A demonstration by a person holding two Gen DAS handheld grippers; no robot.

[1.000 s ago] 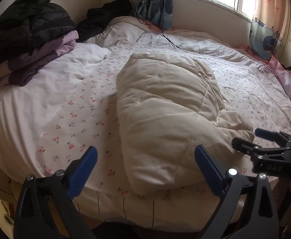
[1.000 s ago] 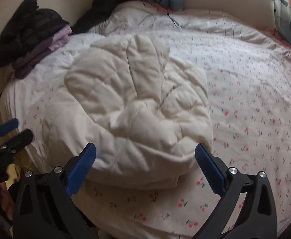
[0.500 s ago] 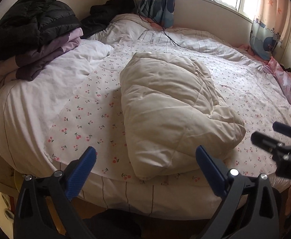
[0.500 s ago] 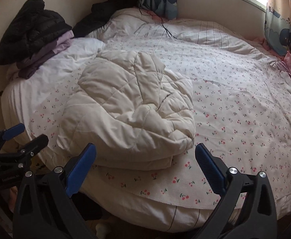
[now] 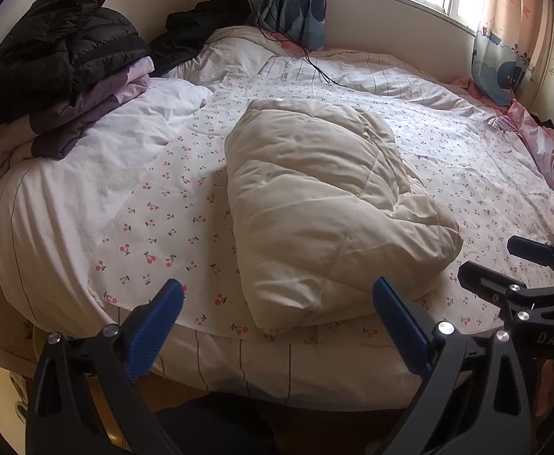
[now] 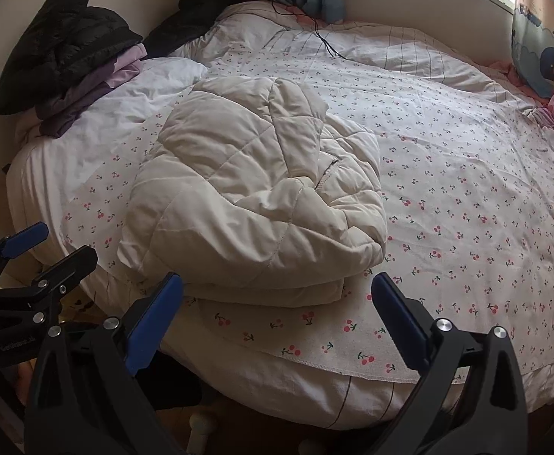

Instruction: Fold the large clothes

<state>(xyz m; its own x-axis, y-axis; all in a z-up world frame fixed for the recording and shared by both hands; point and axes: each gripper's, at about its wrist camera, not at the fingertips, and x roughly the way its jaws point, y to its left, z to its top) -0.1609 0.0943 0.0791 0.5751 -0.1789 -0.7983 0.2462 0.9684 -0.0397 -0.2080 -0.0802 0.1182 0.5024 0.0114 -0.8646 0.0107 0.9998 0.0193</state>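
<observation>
With the cream padded jacket (image 5: 326, 208) lying folded just ahead, the left gripper (image 5: 277, 326) and right gripper (image 6: 277, 314) hang spread and empty; folding looks finished, so next: stack it.

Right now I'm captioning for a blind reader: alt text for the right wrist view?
A folded cream padded coat lies on a cherry-print bed. The open right gripper hangs just short of it, with the left gripper at far left.
</observation>
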